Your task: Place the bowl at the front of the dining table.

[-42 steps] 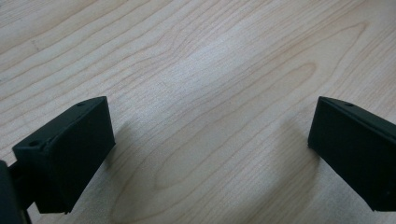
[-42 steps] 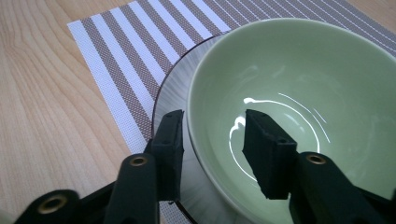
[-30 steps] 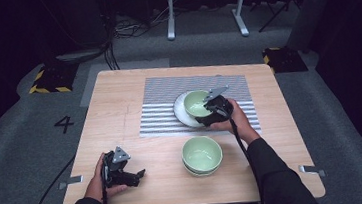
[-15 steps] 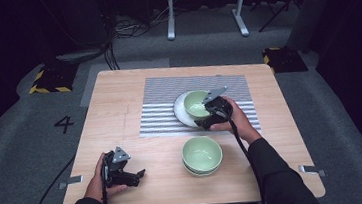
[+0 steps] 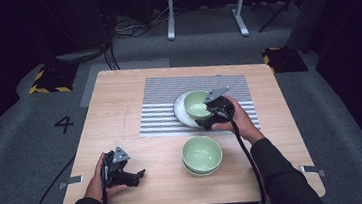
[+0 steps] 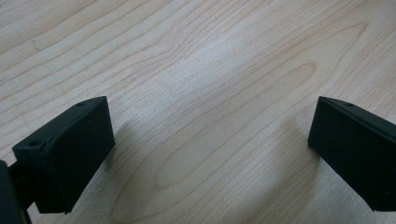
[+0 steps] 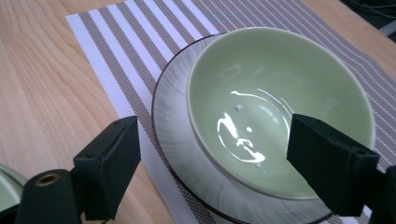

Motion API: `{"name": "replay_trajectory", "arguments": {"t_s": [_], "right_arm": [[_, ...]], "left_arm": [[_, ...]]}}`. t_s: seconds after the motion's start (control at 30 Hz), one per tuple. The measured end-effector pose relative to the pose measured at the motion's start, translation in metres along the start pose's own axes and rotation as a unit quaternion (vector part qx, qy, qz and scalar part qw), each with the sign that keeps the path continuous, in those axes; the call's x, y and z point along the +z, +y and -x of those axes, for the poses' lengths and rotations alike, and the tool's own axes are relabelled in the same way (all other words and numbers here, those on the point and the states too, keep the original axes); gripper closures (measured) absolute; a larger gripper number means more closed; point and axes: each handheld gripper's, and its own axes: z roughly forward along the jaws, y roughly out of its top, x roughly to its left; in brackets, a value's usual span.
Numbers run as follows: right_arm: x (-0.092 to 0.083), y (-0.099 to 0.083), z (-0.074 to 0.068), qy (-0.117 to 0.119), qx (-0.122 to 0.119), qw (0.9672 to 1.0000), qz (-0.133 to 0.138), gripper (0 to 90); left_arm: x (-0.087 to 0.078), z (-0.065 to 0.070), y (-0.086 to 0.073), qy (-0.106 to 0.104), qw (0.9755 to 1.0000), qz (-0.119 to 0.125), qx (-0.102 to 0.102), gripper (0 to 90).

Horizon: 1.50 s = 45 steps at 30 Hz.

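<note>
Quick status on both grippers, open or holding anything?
Left gripper: open, empty, over bare table.
Right gripper: open, jaws have just been opening; one jaw stands over the green bowl on the plate, nothing gripped.

- The wooden table [image 5: 119,108] stood on grey carpet [image 5: 17,148] marked with a "4" [image 5: 64,124].
- Yellow-black striped blocks [image 5: 46,81] flanked it.
- A white metal frame [image 5: 207,4] stood behind; surroundings were dark.

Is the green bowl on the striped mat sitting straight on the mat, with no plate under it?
No, the green bowl sits on a white plate, and that plate rests on the striped mat.
</note>
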Motion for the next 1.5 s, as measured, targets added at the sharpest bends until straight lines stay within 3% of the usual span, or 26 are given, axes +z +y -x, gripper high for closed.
{"name": "replay_trajectory", "arguments": {"t_s": [0.5,1.0,1.27,1.5], "right_arm": [[-0.021,-0.006,0.001,-0.007,0.005,1.0,0.004,17.9],[-0.035,-0.016,-0.006,-0.016,-0.027,0.9995,-0.007,18.0],[-0.045,-0.017,-0.009,-0.02,-0.026,0.9994,0.005,18.1],[-0.048,-0.024,-0.013,-0.027,-0.023,0.9994,0.001,18.5]], "left_arm": [[0.0,0.0,0.0,0.0,1.0,0.0,0.0,0.3],[0.0,0.0,0.0,0.0,1.0,0.0,0.0,0.4],[0.0,0.0,0.0,0.0,1.0,0.0,0.0,0.3],[0.0,0.0,0.0,0.0,1.0,0.0,0.0,0.3]]}}
